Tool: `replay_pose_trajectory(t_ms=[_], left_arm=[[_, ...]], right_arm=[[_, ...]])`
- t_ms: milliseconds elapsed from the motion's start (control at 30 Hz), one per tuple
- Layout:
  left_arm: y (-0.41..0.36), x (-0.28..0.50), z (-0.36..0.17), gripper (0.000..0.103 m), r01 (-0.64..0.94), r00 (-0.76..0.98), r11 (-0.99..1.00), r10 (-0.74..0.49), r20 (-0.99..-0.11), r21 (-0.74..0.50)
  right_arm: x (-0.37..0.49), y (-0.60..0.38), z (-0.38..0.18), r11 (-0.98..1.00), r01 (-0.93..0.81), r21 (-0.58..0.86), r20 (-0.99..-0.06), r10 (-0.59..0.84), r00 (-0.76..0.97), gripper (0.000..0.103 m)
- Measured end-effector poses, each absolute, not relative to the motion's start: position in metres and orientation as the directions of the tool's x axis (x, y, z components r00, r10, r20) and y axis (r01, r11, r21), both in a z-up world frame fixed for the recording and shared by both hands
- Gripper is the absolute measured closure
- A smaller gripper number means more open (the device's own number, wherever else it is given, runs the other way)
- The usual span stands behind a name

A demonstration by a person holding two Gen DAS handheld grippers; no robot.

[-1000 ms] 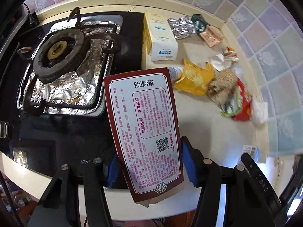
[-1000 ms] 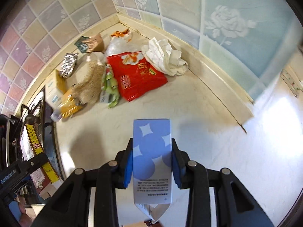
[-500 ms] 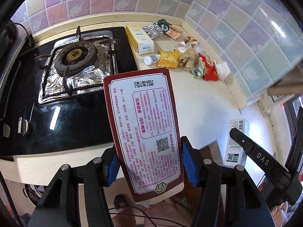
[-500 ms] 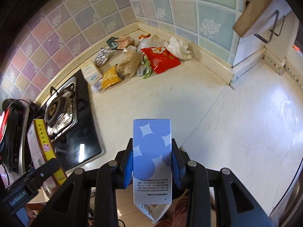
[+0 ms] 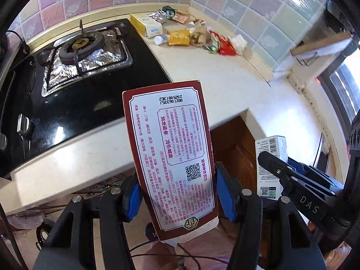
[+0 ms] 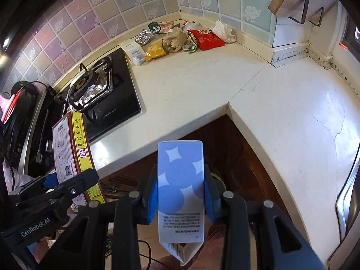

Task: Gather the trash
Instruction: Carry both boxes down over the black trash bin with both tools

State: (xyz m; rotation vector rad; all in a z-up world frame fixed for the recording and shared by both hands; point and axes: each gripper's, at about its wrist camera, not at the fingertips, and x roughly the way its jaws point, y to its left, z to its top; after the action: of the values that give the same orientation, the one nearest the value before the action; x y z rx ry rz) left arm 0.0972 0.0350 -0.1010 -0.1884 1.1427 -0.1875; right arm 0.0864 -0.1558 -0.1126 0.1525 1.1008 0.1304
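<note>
**Two boxes held out past the front edge of the worktop**

At the left end of the worktop sits the black stove, with a burner on shiny foil. The left gripper holds a red box tight in its jaws, in front of the stove and out over the front edge. Below it are the floor and some dark wires.

Just to the right, the right gripper holds a blue box tight in its jaws. It hangs in front of the dark wood cupboard, where the worktop bends around an inside corner. The two grippers are close, side by side, but not touching.

The rest of the trash lies in a heap at the back corner, by the tiled wall: a yellow-white box, crumpled foil, a yellow bag, a red bag and white paper. The middle and the right side of the worktop are bare and wide. A shelf sticks out from the wall on the right.
</note>
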Motion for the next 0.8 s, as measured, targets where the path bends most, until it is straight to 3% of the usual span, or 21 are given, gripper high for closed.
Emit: replay_pose_trajectory(t_ms=[467, 800], left_arm=[[0.000, 0.059, -0.145, 0.047, 0.096, 0.379, 0.968, -0.252, -0.891, -0.233], [-0.027, 0.036, -0.229, 0.046, 0.067, 0.339, 0.959, -0.283, -0.897, -0.277]], right_arm=[[0.057, -0.167, -0.162, 0.982, -0.130, 0.136, -0.919, 0.174, 0.355, 0.069], [0.036, -0.201, -0.260, 0.981, -0.123, 0.148, -0.948, 0.176, 0.266, 0.069]])
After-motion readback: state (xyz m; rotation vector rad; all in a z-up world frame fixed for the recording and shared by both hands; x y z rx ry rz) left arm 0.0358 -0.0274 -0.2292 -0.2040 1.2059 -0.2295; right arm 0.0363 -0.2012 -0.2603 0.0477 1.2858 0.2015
